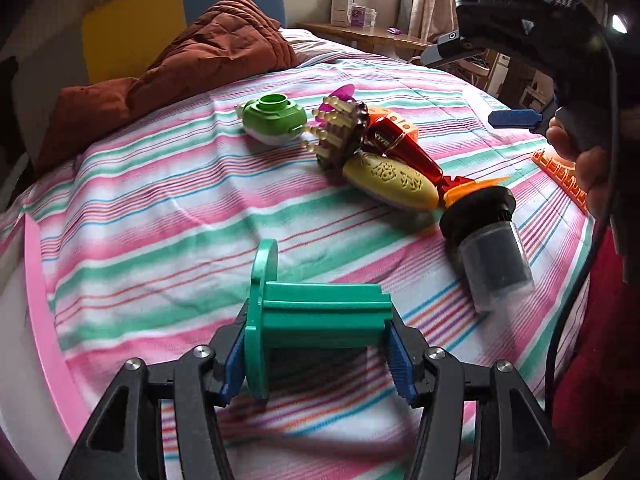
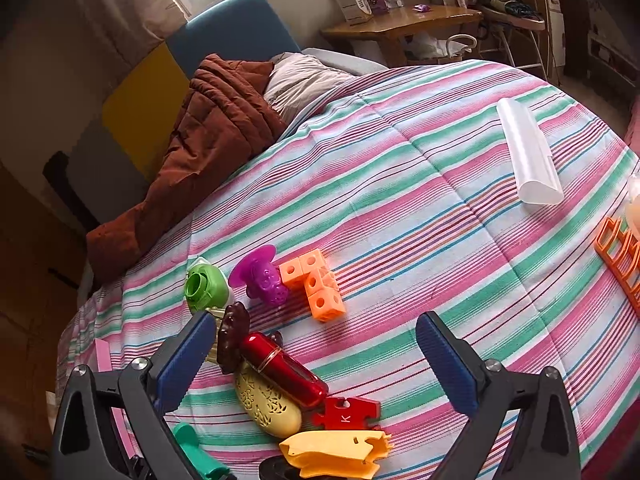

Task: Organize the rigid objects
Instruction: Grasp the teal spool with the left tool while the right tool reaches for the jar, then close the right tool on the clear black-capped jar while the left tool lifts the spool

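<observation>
Left claw (image 1: 316,354) pinches the green spool (image 1: 312,312) by flange and core tip, low over the bed (image 1: 160,216); uneven purchase, so it may twist free. Your right claw (image 2: 316,360) hangs wide, empty, above the toy pile (image 2: 272,368).

Showed matt green plastic on the spool (image 1: 320,316), glossy red on the case (image 2: 286,370), soft striped cloth over the bed (image 2: 420,184).

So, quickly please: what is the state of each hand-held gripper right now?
Left hand-held gripper: closed on the green plastic piece.
Right hand-held gripper: open, holding nothing, above the toys.
</observation>
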### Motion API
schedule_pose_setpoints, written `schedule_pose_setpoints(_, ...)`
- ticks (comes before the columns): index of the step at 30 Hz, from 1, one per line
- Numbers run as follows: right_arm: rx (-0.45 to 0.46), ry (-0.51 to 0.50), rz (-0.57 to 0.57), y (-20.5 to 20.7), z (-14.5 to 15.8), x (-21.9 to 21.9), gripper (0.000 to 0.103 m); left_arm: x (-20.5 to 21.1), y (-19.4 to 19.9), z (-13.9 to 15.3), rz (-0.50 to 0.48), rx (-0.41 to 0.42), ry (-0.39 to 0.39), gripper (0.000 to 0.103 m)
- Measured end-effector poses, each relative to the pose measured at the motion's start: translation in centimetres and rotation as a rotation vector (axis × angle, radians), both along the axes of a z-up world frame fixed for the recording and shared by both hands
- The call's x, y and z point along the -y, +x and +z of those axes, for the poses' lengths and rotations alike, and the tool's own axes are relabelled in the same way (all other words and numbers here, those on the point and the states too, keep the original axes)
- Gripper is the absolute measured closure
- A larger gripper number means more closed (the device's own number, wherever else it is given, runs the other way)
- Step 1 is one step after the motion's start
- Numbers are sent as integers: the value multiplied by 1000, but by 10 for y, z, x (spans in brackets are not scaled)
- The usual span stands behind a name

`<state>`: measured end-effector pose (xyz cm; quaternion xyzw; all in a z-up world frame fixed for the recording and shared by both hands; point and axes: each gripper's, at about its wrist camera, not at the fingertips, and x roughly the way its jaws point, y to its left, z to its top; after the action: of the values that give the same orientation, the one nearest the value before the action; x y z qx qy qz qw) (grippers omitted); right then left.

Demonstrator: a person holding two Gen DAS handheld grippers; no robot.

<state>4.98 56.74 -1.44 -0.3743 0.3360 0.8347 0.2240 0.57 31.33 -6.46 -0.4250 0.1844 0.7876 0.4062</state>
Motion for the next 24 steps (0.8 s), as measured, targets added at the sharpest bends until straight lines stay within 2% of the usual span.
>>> schedule_pose_setpoints(6,66,-21,4,8,-3,11,13,22,9,1,36,-10,-5,44)
schedule_pose_setpoints(9,133,-14,39,16,1,29,16,26,10,1,38,-13,-2,44)
schedule_pose_setpoints(13,213,-56,105,22,-2,50,17,26,11,2,52,-8,10,44)
schedule_pose_setpoints(20,376,-101,138,20,-35,81,17,39,17,6,67,5,36,44)
schedule_pose_setpoints(22,395,-102,141,17,-46,87,26,43,21,8,70,0,39,44)
schedule_pose_setpoints(23,405,-93,144,16,-51,91,49,44,22,9,74,2,40,44)
schedule_pose_setpoints(24,425,-69,150,14,-56,95,59,46,22,10,78,7,40,44)
